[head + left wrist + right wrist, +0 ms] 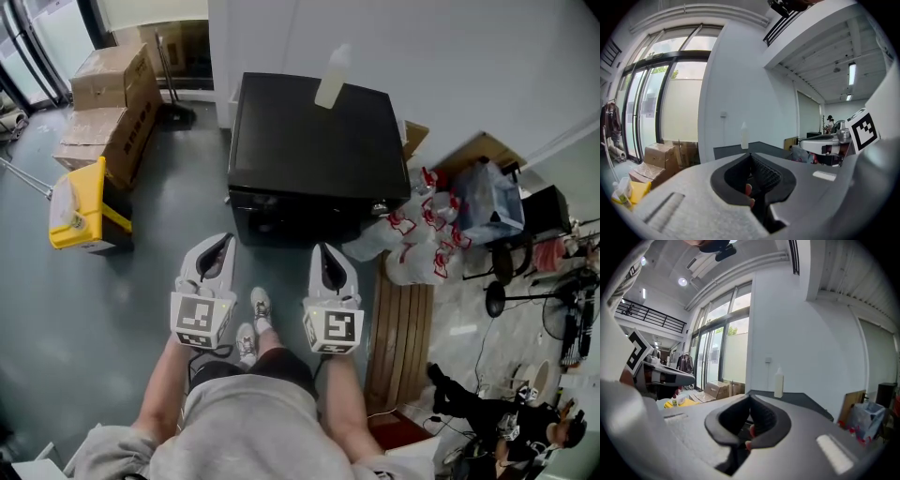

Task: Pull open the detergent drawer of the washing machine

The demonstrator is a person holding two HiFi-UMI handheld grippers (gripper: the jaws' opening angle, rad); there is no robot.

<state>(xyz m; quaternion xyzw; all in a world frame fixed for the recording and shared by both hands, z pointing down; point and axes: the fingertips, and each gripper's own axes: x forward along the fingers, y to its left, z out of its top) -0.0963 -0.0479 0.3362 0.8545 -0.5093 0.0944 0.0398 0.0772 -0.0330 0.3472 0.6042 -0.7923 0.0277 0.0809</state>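
A black washing machine (pixel 319 141) stands against the white wall, with a white bottle (pixel 332 77) on its lid. Its front face (pixel 281 214) is dark, and I cannot make out the detergent drawer on it. My left gripper (pixel 223 242) and right gripper (pixel 322 251) hang side by side just short of the machine's front, both shut with nothing between the jaws. In the left gripper view the shut left gripper (pixel 750 155) points over the machine's lid (pixel 764 149) toward the bottle (pixel 745 136). The right gripper (pixel 750 397) does the same, with the bottle (pixel 778 383) ahead of it.
Cardboard boxes (pixel 111 101) and a yellow-and-white container (pixel 80 211) sit on the floor at the left. Bags with red handles (pixel 417 234) and a slatted wooden panel (pixel 401 337) lie right of the machine. A person (pixel 511 422) sits at the lower right. My shoes (pixel 253 323) are behind the grippers.
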